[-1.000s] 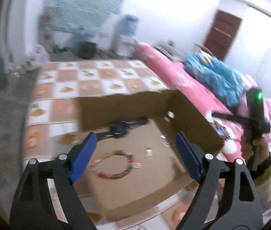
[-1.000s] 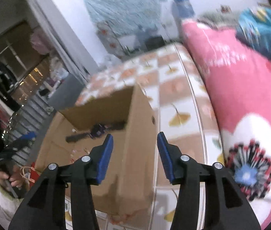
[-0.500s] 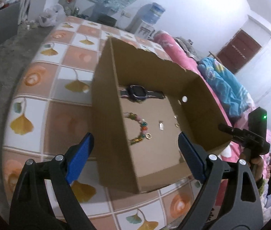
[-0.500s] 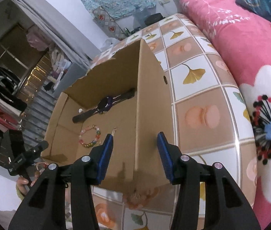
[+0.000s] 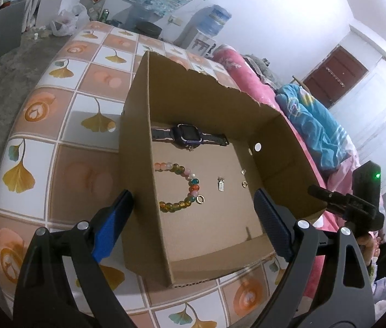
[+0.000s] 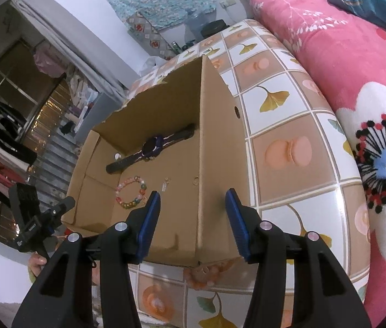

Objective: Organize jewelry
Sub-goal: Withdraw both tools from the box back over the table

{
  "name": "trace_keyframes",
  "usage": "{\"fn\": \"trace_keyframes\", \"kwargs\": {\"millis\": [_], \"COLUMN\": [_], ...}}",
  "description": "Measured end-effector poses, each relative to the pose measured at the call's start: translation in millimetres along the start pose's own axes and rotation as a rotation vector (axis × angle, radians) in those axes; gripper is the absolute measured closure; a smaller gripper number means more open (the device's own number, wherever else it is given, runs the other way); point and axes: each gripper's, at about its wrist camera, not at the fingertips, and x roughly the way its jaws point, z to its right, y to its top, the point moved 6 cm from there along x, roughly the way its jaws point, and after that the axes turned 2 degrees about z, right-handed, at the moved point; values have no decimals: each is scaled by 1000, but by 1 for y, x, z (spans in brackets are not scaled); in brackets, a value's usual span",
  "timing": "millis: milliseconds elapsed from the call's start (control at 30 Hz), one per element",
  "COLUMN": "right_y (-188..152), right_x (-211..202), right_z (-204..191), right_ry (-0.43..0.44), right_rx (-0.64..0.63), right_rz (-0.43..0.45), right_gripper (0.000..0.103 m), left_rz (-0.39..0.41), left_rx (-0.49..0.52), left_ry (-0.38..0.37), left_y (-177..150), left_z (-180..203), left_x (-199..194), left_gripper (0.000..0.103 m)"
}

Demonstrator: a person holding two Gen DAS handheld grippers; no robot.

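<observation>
Tools (image 5: pixel 193 213) wide over box (image 5: pixel 275 147); bracelet (image 5: pixel 184 188) inside

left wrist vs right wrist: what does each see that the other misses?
Left wrist only: water dispenser, brown door, small charm near the box's right wall.
Right wrist only: peach bracelet on the tiled table outside the box, wardrobe.
Both: open box, watch, beaded bracelet, gold ring, both grippers open and empty.

Our right tongs (image 6: pixel 193 218) gape astride the cardboard box (image 6: pixel 214 136) wall; inside we see a watch (image 6: pixel 152 147), bead bracelet (image 6: pixel 130 191), and perhaps a ring (image 6: pixel 195 180).
</observation>
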Motion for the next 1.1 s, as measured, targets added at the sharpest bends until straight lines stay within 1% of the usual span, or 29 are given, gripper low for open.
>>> {"fn": "trace_keyframes", "kwargs": {"millis": [200,333,467,633,700,767,800,833,933,1033,1100], "right_y": [4,2,1,0,-2,-3,-4,-6,-19,-42,-56], "right_x": [2,-1,-7,-11,-14,-21,-26,-33,-51,-63,-65], "right_z": [0,2,5,6,4,5,5,6,9,7,7], "right_ry": [-1,4,7,14,21,8,-2,-13,-48,-84,-106], "right_rx": [-2,1,14,15,11,9,4,3,-16,-48,-71], "right_rz": [8,15,25,31,42,67,85,107,165,192,186], "right_gripper": [53,53,53,53,53,53,50,43,36,32,32], "left_rz": [7,4,-7,-2,12,67,96,120,185,191,160], "left_rx": [0,23,38,56,70,93,112,128,185,244,284], "left_ry": [13,26,20,19,17,43,53,56,44,13,-17], "left_y": [5,5,5,4,4,6,5,5,-4,-22,-40], "left_z": [1,4,8,6,5,6,7,8,13,20,27], "left_x": [5,9,11,12,8,-3,-11,-19,-47,-66,-72], "left_gripper": [17,17,17,17,17,17,17,17,16,16,16]}}
